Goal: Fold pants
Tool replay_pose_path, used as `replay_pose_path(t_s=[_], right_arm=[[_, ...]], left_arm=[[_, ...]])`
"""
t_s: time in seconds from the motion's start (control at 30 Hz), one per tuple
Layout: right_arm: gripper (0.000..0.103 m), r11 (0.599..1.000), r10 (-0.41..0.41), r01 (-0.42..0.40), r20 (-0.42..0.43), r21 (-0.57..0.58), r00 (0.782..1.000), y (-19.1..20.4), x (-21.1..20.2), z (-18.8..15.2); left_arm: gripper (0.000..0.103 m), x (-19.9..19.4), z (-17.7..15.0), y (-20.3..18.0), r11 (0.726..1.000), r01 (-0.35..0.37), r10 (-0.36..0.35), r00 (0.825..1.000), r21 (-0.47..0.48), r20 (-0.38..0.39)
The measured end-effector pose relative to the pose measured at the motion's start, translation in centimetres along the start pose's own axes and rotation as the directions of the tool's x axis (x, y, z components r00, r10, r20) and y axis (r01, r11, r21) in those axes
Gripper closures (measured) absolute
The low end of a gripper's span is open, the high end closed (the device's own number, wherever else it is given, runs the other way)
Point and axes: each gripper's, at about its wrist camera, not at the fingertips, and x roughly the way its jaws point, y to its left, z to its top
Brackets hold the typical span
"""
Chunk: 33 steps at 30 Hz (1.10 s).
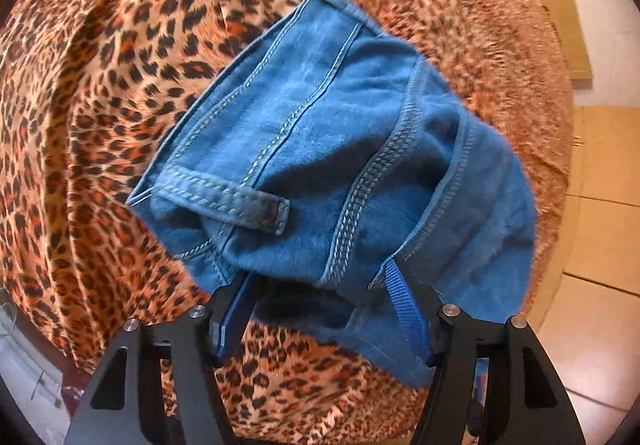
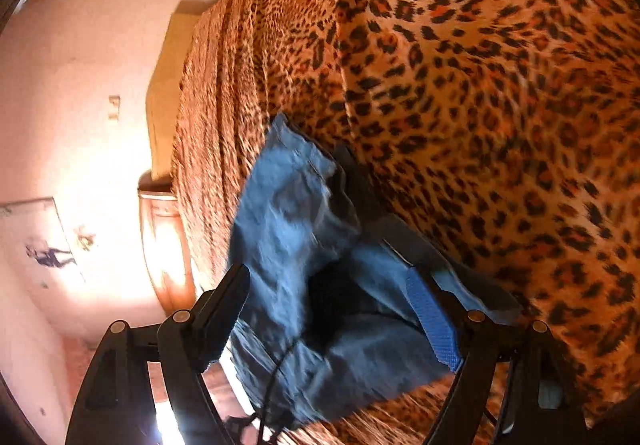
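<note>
Though blurred, pants (image 2: 296,245) partly cropped

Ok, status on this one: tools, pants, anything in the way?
Left tool open, right tool open. Pants bunched on leopard blanket, between both tools' fingers, not pinched. Nothing in the way.

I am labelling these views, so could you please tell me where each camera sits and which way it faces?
Left wrist: on the left gripper, looking steeply down at the jeans on the leopard cover; open fingers show.
Right wrist: on the right gripper, tilted down across the jeans and cover towards a wall; open fingers show.
Shared: jeans and cover.
</note>
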Motion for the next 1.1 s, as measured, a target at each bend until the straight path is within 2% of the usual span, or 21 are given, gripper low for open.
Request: replay_pose_path(t_s=[0.1, 0.13, 0.17, 0.2, 0.23, 0.27, 0.3, 0.37, 0.47, 0.57, 0.63, 0.7, 0.77, 0.8, 0.83, 0.87, 0.9, 0.93, 1.0, 1.03, 1.1], right_arm=[[0.021, 0.999, 0.022, -0.022, -0.001, 0.046, 1.0, -0.1, 1.9, 1.0], [0.031, 0.999, 0.038, -0.038, 0.001, 0.029, 0.999, 0.3, 2.3, 1.2], [0.053, 1.0, 0.013, -0.013, 0.004, -0.002, 1.0, 0.9, 2.5, 1.5], [0.067, 1.0, -0.007, 0.007, 0.0, -0.021, 1.0, 1.3, 2.9, 1.7], [0.093, 0.999, -0.018, 0.017, -0.005, -0.03, 1.0, 1.7, 3.2, 1.9], [0.098, 0.999, -0.003, 0.003, -0.003, -0.039, 1.0, 2.5, 3.0, 2.2], [0.098, 0.999, 0.017, -0.016, 0.008, -0.052, 1.0, 3.3, 2.5, 2.5], [0.099, 0.988, 0.092, -0.087, 0.031, -0.129, 0.995, 6.4, 0.4, 2.7], [0.099, 0.958, 0.156, -0.144, 0.029, -0.247, 0.987, 10.0, -2.8, 1.6], [0.097, 0.95, 0.164, -0.155, 0.013, -0.271, 0.986, 9.1, -5.0, -1.1], [0.094, 0.964, 0.107, -0.104, -0.001, -0.244, 0.994, 6.0, -4.8, -2.8], [0.094, 0.979, -0.058, 0.054, -0.015, -0.197, 0.998, 1.0, -2.9, -3.6], [0.092, 0.97, -0.219, 0.207, -0.086, -0.125, 0.972, -3.5, -0.7, -3.8], [0.093, 0.971, -0.236, 0.229, -0.119, -0.069, 0.964, -5.2, -0.6, -4.0], [0.091, 0.981, -0.195, 0.194, -0.121, -0.024, 0.973, -5.9, -1.3, -4.2], [0.076, 0.982, -0.188, 0.188, -0.112, -0.014, 0.976, -5.9, -2.3, -4.2], [0.067, 0.977, -0.213, 0.209, -0.096, -0.051, 0.972, -5.2, -3.6, -3.9], [0.052, 0.969, -0.234, 0.227, -0.069, -0.094, 0.97, -4.5, -4.5, -3.5], [0.048, 0.945, -0.267, 0.267, 0.025, -0.188, 0.963, -2.1, -7.0, -2.1], [0.048, 0.94, -0.252, 0.26, 0.063, -0.219, 0.966, -1.0, -7.9, -1.2], [0.048, 0.936, -0.223, 0.239, 0.09, -0.257, 0.971, 0.7, -7.9, 0.7]], left_arm=[[0.044, 0.7, 0.8, -0.7, 0.999, -0.039, 0.039, 0.999, -0.001, 0.019], [0.047, 0.6, 1.0, -0.9, 0.999, -0.055, 0.055, 0.998, -0.002, 0.028], [0.059, 0.3, 1.2, -1.2, 0.998, -0.061, 0.06, 0.997, 0.0, 0.037], [0.07, 0.0, 1.5, -1.5, 0.997, -0.078, 0.078, 0.996, 0.005, 0.045], [0.075, 0.0, 1.8, -1.9, 0.996, -0.087, 0.087, 0.995, 0.007, 0.048], [0.088, -0.3, 2.2, -2.1, 0.996, -0.091, 0.091, 0.994, 0.009, 0.053], [0.098, -1.0, 2.4, -2.4, 0.997, -0.069, 0.068, 0.996, 0.015, 0.055], [0.098, -3.1, 2.6, -3.8, 0.998, -0.036, 0.032, 0.995, 0.042, 0.091], [0.098, -6.8, 2.3, -5.6, 0.991, -0.02, -0.005, 0.984, 0.133, 0.18], [0.098, -8.8, 1.2, -4.9, 0.987, -0.005, -0.026, 0.982, 0.163, 0.188], [0.097, -8.7, 0.4, -2.3, 0.987, -0.024, -0.003, 0.986, 0.157, 0.167], [0.095, -5.7, -0.2, 0.8, 0.99, -0.077, 0.065, 0.993, 0.122, 0.098], [0.094, -2.4, -0.4, 3.0, 0.991, -0.107, 0.108, 0.994, 0.085, -0.001], [0.094, -1.5, -0.5, 3.7, 0.992, -0.102, 0.104, 0.994, 0.071, -0.028], [0.093, -1.8, -0.7, 4.0, 0.994, -0.082, 0.083, 0.996, 0.068, -0.02], [0.092, -2.4, -0.8, 3.9, 0.994, -0.075, 0.076, 0.997, 0.08, -0.015], [0.087, -3.1, -1.0, 3.6, 0.992, -0.068, 0.069, 0.998, 0.107, -0.01], [0.085, -4.1, -1.2, 3.3, 0.986, -0.068, 0.07, 0.998, 0.154, -0.005], [0.069, -5.4, -1.9, 3.4, 0.978, -0.07, 0.072, 0.997, 0.198, -0.002], [0.068, -6.2, -2.7, 3.6, 0.975, -0.076, 0.078, 0.997, 0.211, 0.002], [0.067, -7.2, -3.9, 3.7, 0.973, -0.041, 0.045, 0.999, 0.228, -0.012]])
